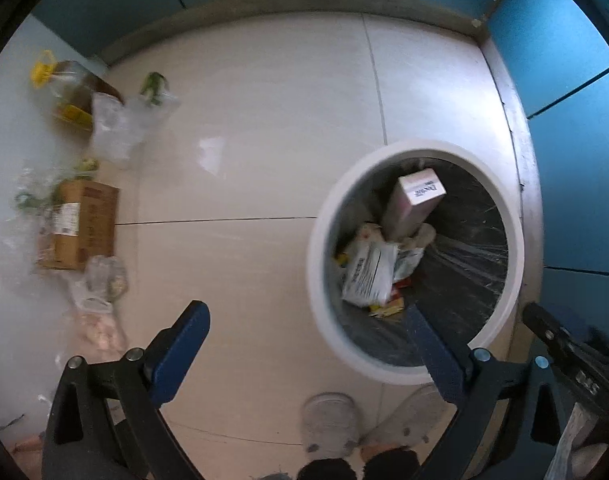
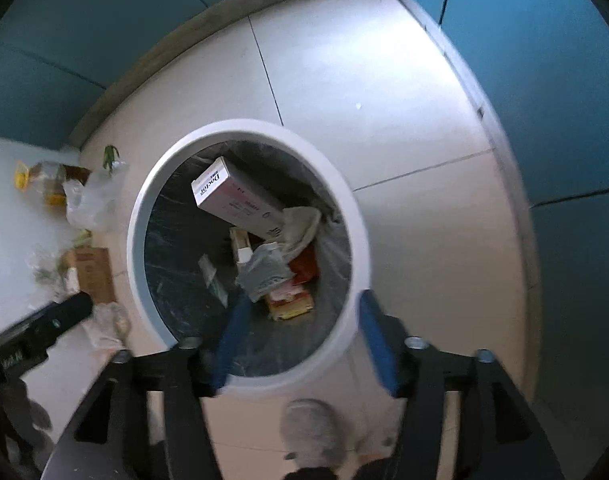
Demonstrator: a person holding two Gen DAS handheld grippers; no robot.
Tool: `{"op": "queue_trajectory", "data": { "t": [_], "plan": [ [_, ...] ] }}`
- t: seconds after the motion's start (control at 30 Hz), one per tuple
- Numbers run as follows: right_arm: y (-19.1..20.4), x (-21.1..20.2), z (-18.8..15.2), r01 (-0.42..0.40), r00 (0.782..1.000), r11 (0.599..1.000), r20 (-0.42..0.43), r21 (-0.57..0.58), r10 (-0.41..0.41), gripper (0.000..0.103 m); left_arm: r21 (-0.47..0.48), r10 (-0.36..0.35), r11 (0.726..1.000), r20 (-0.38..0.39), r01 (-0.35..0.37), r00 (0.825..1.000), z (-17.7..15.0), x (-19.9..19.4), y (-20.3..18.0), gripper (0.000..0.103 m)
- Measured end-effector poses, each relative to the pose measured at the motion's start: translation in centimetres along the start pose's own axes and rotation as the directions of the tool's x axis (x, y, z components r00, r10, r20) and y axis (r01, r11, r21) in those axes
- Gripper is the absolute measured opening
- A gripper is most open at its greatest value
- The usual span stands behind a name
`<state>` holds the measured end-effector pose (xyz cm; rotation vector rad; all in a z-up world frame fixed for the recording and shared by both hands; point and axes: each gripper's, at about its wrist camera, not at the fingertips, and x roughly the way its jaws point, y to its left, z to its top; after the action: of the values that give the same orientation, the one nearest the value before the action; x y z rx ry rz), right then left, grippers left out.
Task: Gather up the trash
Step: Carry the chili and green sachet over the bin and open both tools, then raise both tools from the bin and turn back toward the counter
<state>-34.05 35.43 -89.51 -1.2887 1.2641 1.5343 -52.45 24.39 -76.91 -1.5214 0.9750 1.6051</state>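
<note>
A round white trash bin with a dark liner stands on the tiled floor; it also shows in the right wrist view. Inside lie a white "Doctor" box, a grey-white pouch and several wrappers. My left gripper is open and empty, above the floor at the bin's left edge. My right gripper is open and empty, right above the bin's near rim. Loose trash lies at the left: a brown cardboard box, a clear plastic bag and an oil bottle with a yellow cap.
Blue cabinet fronts line the back and right side behind the bin. More crumpled plastic bags lie near the cardboard box. The person's grey shoes stand at the bottom, close to the bin.
</note>
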Motion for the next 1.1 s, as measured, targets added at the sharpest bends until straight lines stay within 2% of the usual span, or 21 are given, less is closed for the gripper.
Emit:
{"op": "queue_trajectory", "data": {
  "t": [0.03, 0.1, 0.23, 0.4, 0.6, 0.77, 0.9, 1.1],
  "plan": [
    [0.2, -0.7, -0.1, 0.023, 1.000, 1.000, 0.004, -0.021, -0.022, 0.094, 0.002, 0.012, 1.000, 0.012, -0.012, 1.000, -0.3, -0.6, 0.2, 0.100],
    [0.9, -2.1, -0.5, 0.080, 0.997, 0.994, 0.020, -0.072, -0.079, 0.103, 0.001, 0.040, 0.999, 0.027, -0.040, 0.999, -1.1, -2.1, 0.5, 0.100],
    [2.0, -5.6, -1.3, 0.132, 0.991, 0.983, 0.037, -0.126, -0.129, 0.103, 0.003, 0.050, 0.999, 0.039, -0.050, 0.998, -2.5, -5.6, 0.5, 0.100],
    [3.1, -11.9, -2.7, 0.145, 0.988, 0.978, 0.067, -0.148, -0.136, 0.103, 0.007, 0.044, 0.999, 0.075, -0.045, 0.996, -3.8, -12.5, 0.1, 0.100],
    [4.6, -22.6, -4.6, 0.145, 0.985, 0.978, 0.115, -0.148, -0.129, 0.103, 0.026, 0.018, 0.999, 0.137, -0.022, 0.990, -5.0, -22.5, -0.5, 0.100],
    [6.1, -33.4, -6.4, 0.141, 0.977, 0.980, 0.183, -0.141, -0.114, 0.103, 0.047, 0.000, 0.999, 0.182, -0.009, 0.983, -6.3, -31.2, -0.5, 0.100],
    [7.3, -42.0, -8.2, 0.131, 0.968, 0.981, 0.234, -0.145, -0.095, 0.103, 0.060, -0.010, 0.998, 0.213, -0.003, 0.977, -7.6, -37.0, -0.3, 0.100],
    [8.1, -52.4, -11.0, 0.114, 0.956, 0.984, 0.285, -0.137, -0.071, 0.103, 0.065, -0.038, 0.998, 0.266, 0.021, 0.963, -10.1, -45.0, 0.8, 0.100]
  ]
}}
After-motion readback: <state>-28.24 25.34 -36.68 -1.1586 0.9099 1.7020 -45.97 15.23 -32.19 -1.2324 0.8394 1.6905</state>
